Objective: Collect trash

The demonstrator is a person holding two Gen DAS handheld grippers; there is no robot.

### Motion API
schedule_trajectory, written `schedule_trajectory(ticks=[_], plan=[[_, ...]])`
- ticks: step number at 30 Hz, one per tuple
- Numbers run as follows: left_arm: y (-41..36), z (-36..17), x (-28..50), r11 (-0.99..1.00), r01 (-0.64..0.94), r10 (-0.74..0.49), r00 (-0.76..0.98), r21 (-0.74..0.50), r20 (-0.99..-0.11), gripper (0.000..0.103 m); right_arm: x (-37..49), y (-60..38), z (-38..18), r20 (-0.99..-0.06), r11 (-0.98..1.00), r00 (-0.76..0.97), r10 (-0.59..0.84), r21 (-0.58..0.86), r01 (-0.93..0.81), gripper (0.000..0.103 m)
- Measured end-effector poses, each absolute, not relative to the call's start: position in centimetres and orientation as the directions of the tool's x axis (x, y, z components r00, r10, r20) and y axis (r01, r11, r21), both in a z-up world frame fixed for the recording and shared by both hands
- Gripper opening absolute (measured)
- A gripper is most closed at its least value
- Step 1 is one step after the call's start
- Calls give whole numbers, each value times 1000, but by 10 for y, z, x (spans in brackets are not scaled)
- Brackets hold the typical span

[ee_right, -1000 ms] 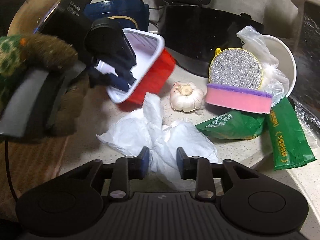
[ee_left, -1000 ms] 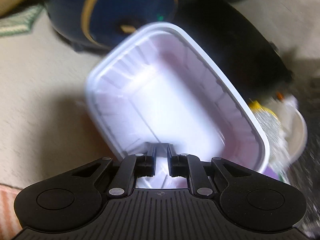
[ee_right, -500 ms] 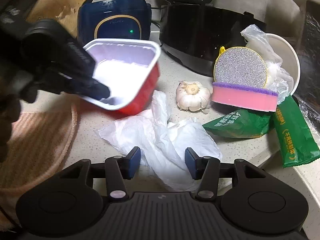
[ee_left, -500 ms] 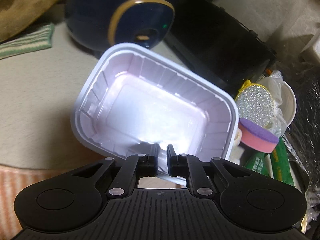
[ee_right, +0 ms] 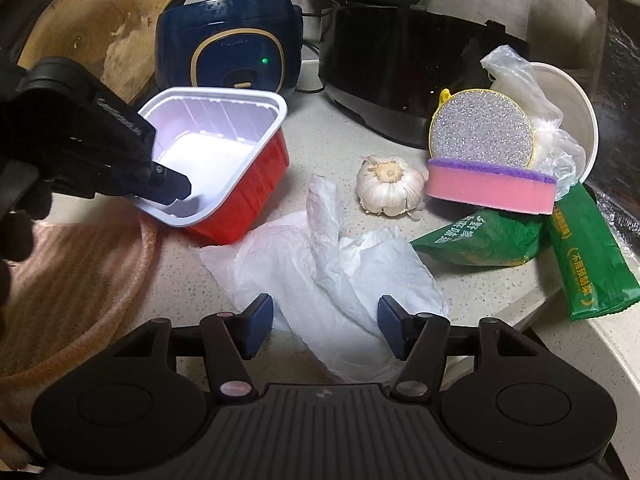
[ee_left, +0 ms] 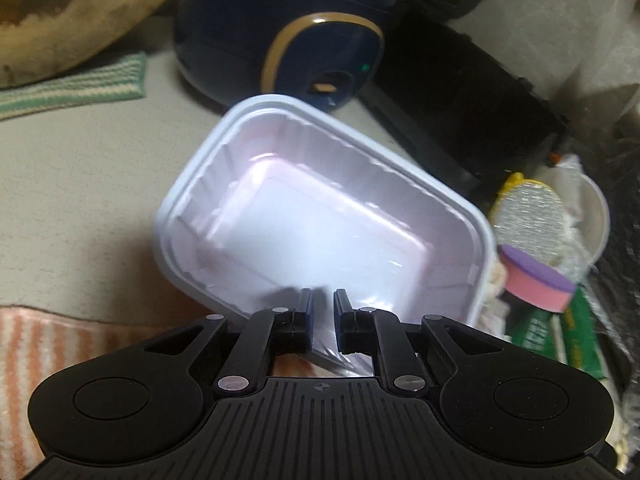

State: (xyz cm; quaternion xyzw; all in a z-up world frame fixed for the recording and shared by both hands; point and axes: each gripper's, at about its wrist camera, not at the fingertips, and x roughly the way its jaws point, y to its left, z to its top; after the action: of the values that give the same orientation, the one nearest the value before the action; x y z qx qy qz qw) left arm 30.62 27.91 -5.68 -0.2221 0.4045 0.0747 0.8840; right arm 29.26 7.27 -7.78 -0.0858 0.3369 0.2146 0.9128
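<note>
Left gripper [ee_left: 322,312] clamps the white-lined red plastic tray's [ee_right: 224,160] near rim; right gripper [ee_right: 326,326], jaws opening, straddles crumpled white plastic film [ee_right: 320,264] at six o'clock

Speckled pale countertop [ee_right: 320,128], dim light

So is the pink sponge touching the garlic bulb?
Apart. The right wrist view shows bare counter between the garlic bulb and the pink sponge, which rests on a green packet.
</note>
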Motion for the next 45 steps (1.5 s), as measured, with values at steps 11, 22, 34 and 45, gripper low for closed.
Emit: schedule_trajectory(ticks=[11,22,34,45], plan=[[308,-21,266,740,-280,-209,769,-612,-604,14,283,61,-57,-544,893,745,385,16,-450,67],[317,-46,261,639,-415,-237,695,-648,-679,17,328,66,-26,-513,884,724,461,195,-425,70],[313,-60,324,689,-444,-144,691,-573,-709,46,301,52,-55,-573,917,734,365,85,-390,70],[312,-57,318,680,-418,-160,718,-603,-678,44,308,42,-79,-653,933,681,330,116,-341,70]])
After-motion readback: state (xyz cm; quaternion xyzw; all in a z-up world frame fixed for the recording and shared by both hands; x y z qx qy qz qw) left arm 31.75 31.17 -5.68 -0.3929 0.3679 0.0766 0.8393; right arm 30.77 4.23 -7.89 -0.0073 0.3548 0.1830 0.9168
